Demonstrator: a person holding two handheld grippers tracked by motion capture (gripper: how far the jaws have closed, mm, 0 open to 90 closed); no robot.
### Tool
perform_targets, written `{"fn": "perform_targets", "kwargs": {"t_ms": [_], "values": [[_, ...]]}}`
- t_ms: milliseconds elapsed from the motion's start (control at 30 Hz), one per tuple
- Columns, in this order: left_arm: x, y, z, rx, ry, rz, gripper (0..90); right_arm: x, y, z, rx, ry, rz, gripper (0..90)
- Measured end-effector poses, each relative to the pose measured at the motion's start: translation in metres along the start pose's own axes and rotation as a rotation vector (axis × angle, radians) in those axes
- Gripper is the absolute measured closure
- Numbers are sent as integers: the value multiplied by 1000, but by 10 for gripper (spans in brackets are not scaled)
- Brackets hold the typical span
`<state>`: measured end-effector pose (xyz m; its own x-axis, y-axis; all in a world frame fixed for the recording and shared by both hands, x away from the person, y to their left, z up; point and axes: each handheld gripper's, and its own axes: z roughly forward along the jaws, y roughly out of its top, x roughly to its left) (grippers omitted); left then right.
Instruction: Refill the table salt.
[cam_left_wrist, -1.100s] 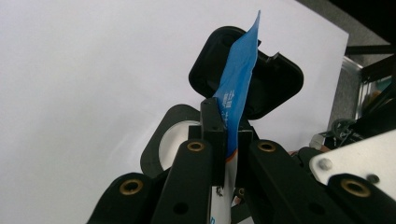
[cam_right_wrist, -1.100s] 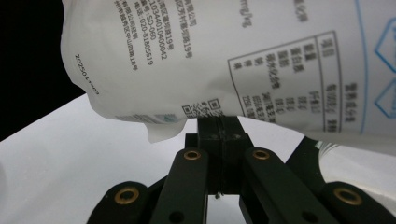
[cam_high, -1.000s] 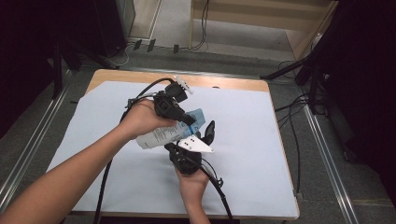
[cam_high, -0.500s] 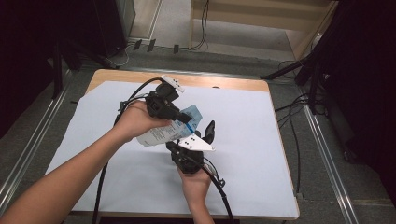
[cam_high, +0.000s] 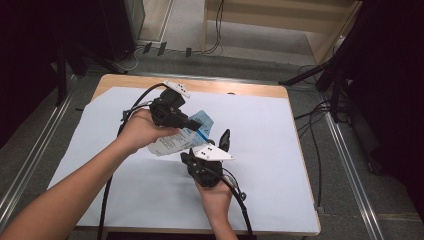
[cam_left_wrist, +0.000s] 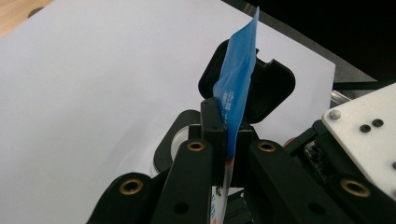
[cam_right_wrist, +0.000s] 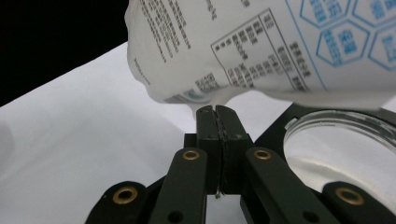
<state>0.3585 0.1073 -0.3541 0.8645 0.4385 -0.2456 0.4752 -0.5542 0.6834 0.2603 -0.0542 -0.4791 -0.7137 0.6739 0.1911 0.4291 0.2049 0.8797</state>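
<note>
White sheet (cam_high: 280, 150) underlies left tongs (cam_left_wrist: 223, 122) pinching pouch (cam_left_wrist: 238, 79).

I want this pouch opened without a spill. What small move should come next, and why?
Probably a short pull of the right tool away from the left tool, to start a tear. Both are shut on the pouch: the left on its blue end, the right seemingly on a thin edge, beside the open black container.

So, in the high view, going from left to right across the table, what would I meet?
Person's left forearm → left gripper → blue-and-white pouch → right gripper → bare white sheet → table's wooden edge.
</note>
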Motion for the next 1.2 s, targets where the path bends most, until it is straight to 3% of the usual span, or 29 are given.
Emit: {"fn": "perform_targets", "kwargs": {"t_ms": [500, 733, 1067, 1200], "values": [[-3, -5, -1, -13, 4, 17, 900, -10, 2, -15, 48, -16, 10, 900], [-3, -7, -7, -26, -1, 16, 900, -17, 6, -24, 83, -9, -8, 900], [-1, -9, -11, -34, 10, 10, 900, -32, 8, -32, 80, 48, 25, 900], [1, -11, -15, -43, 13, 2, 900, -35, 11, -36, 84, 70, 18, 900]]}}
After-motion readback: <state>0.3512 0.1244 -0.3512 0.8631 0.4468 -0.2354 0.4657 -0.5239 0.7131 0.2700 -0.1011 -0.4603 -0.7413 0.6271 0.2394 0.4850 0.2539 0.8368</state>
